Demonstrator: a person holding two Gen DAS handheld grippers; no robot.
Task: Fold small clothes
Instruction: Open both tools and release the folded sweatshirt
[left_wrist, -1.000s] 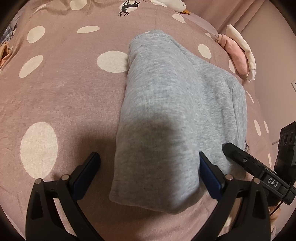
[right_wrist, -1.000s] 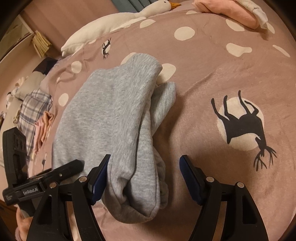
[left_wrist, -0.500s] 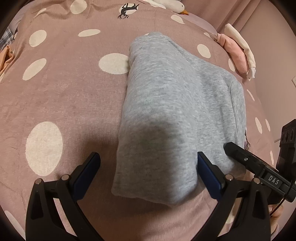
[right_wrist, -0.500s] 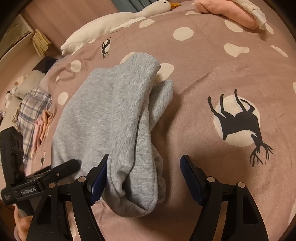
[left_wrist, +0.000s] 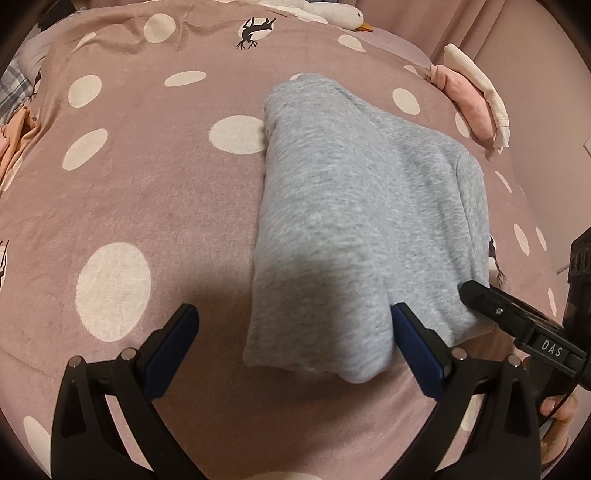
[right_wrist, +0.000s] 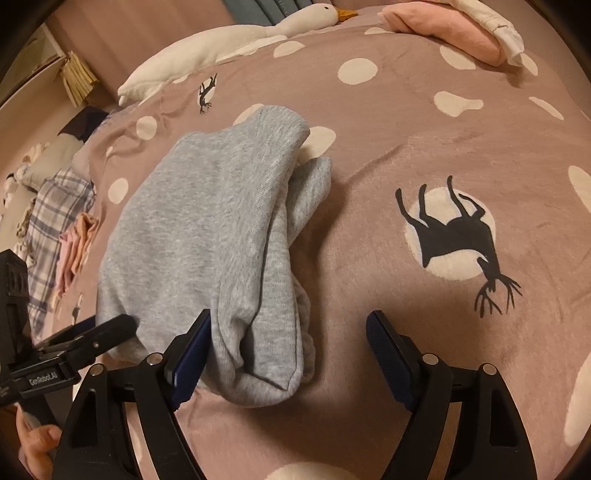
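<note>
A folded grey garment (left_wrist: 354, 206) lies on the pink spotted bedspread (left_wrist: 147, 192). It also shows in the right wrist view (right_wrist: 207, 236), with a sleeve sticking out at its far right side. My left gripper (left_wrist: 295, 325) is open and empty at the garment's near end, one finger each side of its left part. My right gripper (right_wrist: 288, 332) is open and empty, with its left finger against the garment's near right edge. The right gripper's body shows in the left wrist view (left_wrist: 517, 325), and the left gripper's body shows in the right wrist view (right_wrist: 74, 347).
Folded pink and white clothes (right_wrist: 454, 33) lie at the bed's far right. A white goose plush (right_wrist: 236, 44) lies at the back. Plaid and pink clothes (right_wrist: 59, 229) lie at the left. A deer print (right_wrist: 454, 236) marks the bedspread to the right.
Both grippers have drawn back slightly from the garment and stayed open. The garment has not moved.
</note>
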